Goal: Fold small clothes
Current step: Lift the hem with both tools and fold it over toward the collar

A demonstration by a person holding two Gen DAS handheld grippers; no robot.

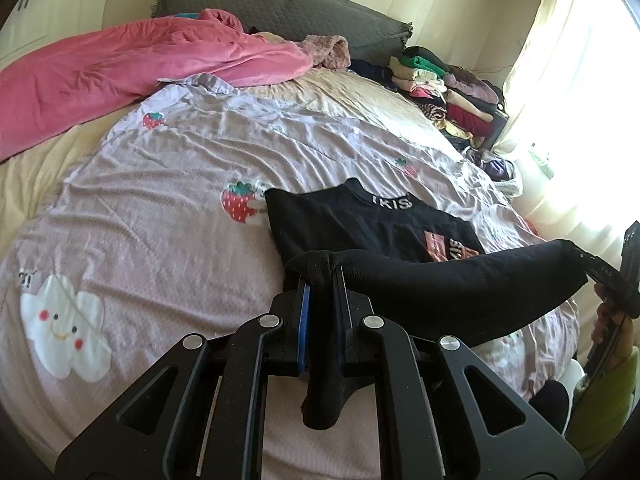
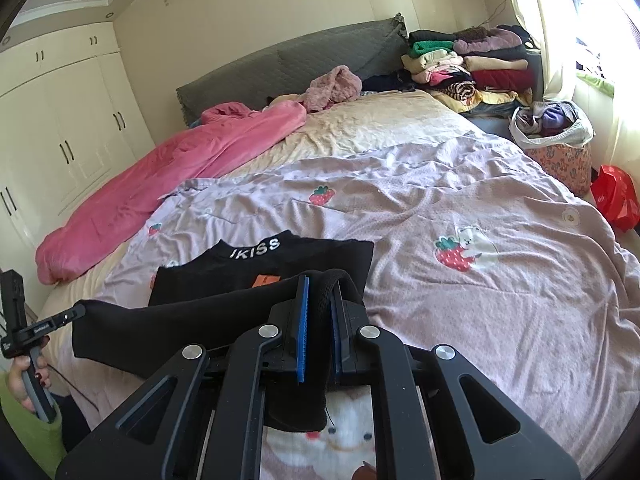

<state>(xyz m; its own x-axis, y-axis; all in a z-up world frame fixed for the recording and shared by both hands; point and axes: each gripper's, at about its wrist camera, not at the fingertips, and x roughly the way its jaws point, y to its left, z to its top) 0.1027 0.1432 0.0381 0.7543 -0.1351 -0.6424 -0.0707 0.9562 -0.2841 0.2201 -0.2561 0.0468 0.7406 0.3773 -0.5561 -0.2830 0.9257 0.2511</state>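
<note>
Black fabric fills your left gripper (image 1: 322, 280), clamped tight on one bottom corner of the black shirt (image 1: 360, 224); its hem stretches sideways to the right gripper (image 1: 596, 270), collar ahead on the bed (image 1: 160, 168).

Right view: your right gripper (image 2: 320, 292) pinches the other corner, collar beyond, left gripper (image 2: 78, 312) level alongside. The fold, you'd judge, goes forward.

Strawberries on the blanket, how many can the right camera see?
3. One strawberry mid-blanket, a small one left by the pink quilt, one with a bear on the right. The black shirt may hide more.
</note>
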